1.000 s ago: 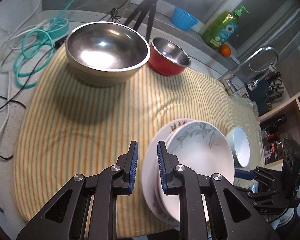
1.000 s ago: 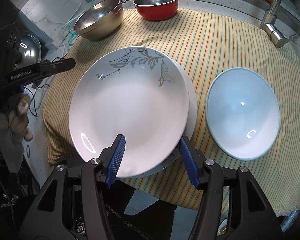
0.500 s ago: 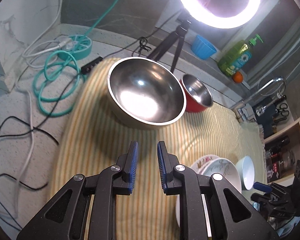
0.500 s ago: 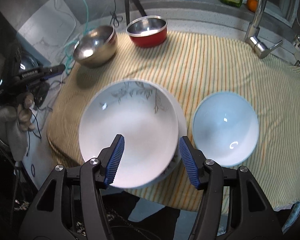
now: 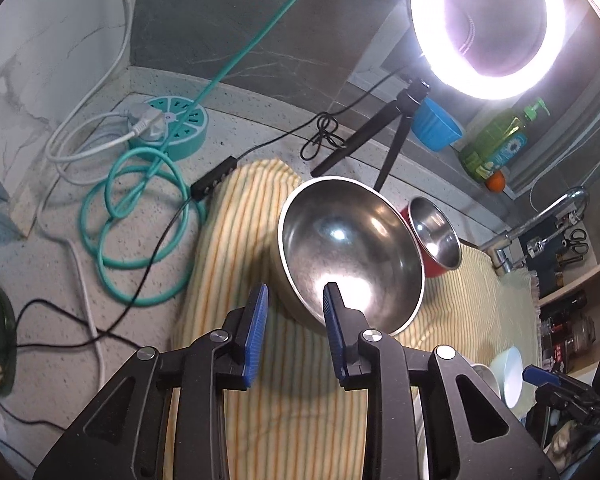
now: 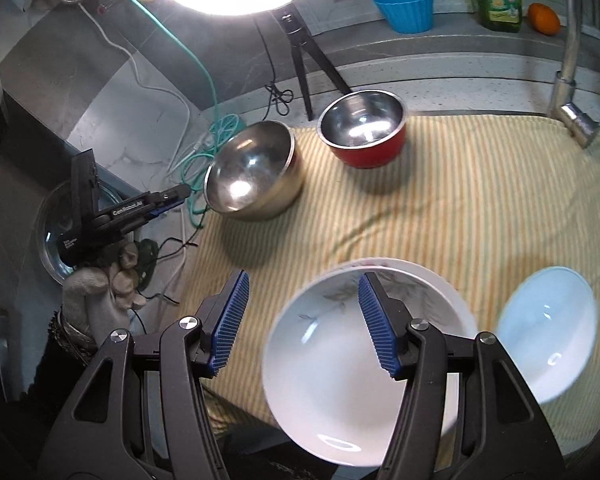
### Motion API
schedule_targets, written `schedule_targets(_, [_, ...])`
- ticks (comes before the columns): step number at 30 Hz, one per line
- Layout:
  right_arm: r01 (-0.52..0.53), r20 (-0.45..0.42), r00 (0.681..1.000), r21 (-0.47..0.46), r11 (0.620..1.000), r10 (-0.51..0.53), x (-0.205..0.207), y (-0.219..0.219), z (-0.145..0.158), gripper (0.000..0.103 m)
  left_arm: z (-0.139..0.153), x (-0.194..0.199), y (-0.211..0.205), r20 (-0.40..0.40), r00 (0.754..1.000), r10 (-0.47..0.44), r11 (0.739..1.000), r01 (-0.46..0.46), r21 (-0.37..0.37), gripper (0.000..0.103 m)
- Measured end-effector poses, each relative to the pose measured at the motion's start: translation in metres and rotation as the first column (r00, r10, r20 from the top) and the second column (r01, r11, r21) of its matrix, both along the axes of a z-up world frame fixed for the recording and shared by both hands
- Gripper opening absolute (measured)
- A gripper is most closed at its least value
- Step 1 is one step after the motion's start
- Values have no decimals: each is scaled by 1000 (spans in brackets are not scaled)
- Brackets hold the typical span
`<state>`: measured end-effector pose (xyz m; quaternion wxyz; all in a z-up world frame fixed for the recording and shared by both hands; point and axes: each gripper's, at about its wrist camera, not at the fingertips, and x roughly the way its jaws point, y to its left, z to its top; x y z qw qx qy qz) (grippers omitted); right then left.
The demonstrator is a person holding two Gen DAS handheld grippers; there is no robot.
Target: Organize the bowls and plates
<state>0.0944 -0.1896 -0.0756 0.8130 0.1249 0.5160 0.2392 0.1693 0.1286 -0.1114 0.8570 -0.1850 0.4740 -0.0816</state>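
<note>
The left gripper (image 5: 294, 300), jaws just widening and empty, hangs at lower centre near the steel bowl (image 5: 350, 256)'s near rim, striped cloth (image 5: 292, 400) bare beneath. The right gripper (image 6: 302, 316), spread and empty, hovers over the plate stack (image 6: 340, 392)'s left edge at lower centre, pale bowl (image 6: 548, 332) lower right. "GenRobot.AI" marks the left gripper's side.

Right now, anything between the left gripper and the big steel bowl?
Nothing: only bare striped cloth separates the left gripper, jaws just opening and empty, from the big steel bowl. Both wrist views show it.
</note>
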Motion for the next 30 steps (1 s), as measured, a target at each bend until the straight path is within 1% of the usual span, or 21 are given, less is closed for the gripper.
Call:
schedule_targets(7, [5, -4, 1000, 0, 1000, -5, 28, 32, -9, 60, -5, 18, 10, -7, 1000, 7, 1000, -7, -14, 27])
schedule_targets(10, [10, -10, 1000, 1, 1000, -10, 38, 39, -11, 60, -6, 23, 11, -6, 1000, 5, 1000, -5, -25, 27])
schedule_targets(15, [30, -51, 998, 25, 999, -29, 58, 48, -24, 59, -13, 33, 10, -24, 1000, -14, 999, 13, -49, 27])
schedule_targets(19, [49, -78, 996, 35, 998, -47, 74, 56, -38, 55, -19, 41, 10, -40, 999, -16, 998, 14, -55, 31])
schedule_targets(23, [61, -102, 993, 31, 998, -58, 91, 65, -51, 52, -24, 47, 8, -53, 998, -21, 998, 17, -59, 32])
schedule_targets(27, [56, -114, 992, 21, 998, -53, 104, 74, -62, 50, -29, 51, 6, -59, 998, -26, 998, 22, -59, 32])
schedule_targets(30, [42, -120, 992, 1, 999, -42, 110, 81, -67, 45, -34, 53, 7, -71, 997, -25, 997, 19, -81, 31])
